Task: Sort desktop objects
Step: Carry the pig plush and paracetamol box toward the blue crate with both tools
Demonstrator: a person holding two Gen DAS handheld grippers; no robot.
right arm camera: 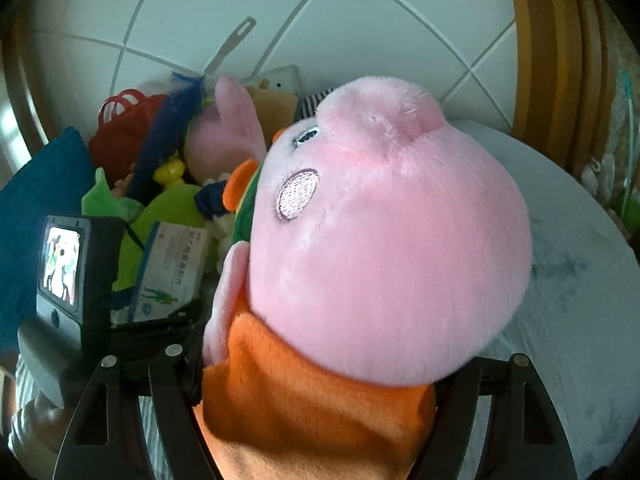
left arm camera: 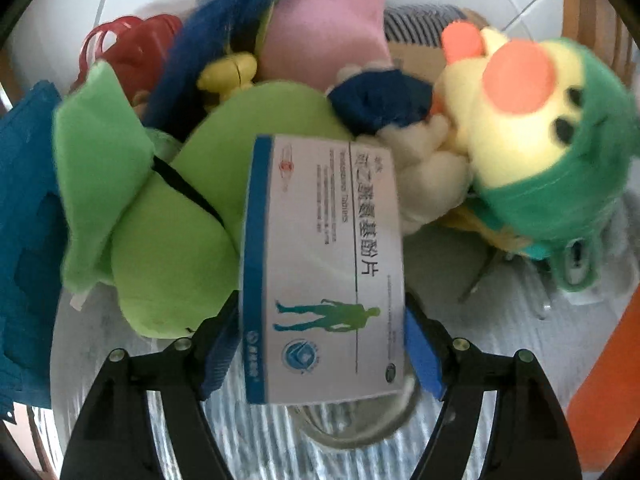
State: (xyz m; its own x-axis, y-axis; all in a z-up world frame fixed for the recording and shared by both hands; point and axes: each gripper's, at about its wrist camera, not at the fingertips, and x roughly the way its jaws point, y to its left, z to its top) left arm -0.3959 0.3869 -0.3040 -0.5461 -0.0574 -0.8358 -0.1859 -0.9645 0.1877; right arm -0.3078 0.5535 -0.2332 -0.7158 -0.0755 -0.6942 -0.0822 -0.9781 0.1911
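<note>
My left gripper is shut on a white and blue medicine box, held above a round white table. The box also shows in the right wrist view. My right gripper is shut on a pink pig plush in an orange dress, which fills that view and hides the fingertips. Behind the box lie a lime green plush, a green and yellow parrot plush, another pink plush and a dark blue furry toy.
A red plastic basket and a blue cushion sit at the left. A glass jar stands under the box. An orange object is at the right edge. The floor is white tile.
</note>
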